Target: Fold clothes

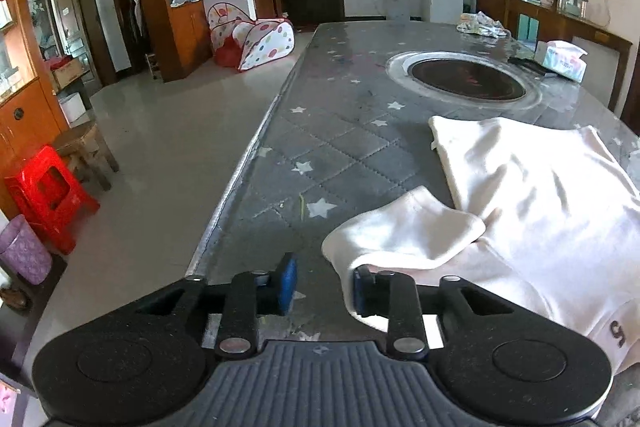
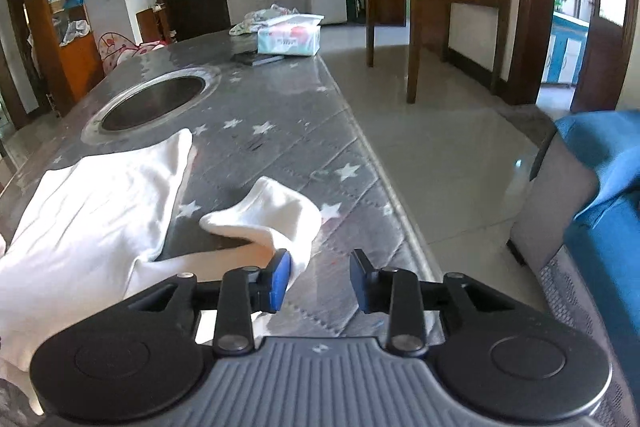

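Left gripper (image 1: 325, 285) hangs low over the table's (image 1: 344, 131) near-left edge, jaws spread wide, nothing pinched; its right pad sits just under the hem of one sleeve (image 1: 404, 231), which flops out toward the left edge. The white shirt (image 1: 532, 195) lies spread between the two grippers, its body running lengthwise away from the near edge toward the round inset burner (image 1: 466, 79). Over to the right gripper (image 2: 319, 281), also gaping and empty, poised at the near-right edge, left pad brushing the other sleeve (image 2: 272, 215), which is humped up and curling toward the right edge. Each sleeve lies straight ahead of and just inboard of its own gripper, so neither hand is better placed; a sleeve pinch looks likeliest, though this could equally be a release.
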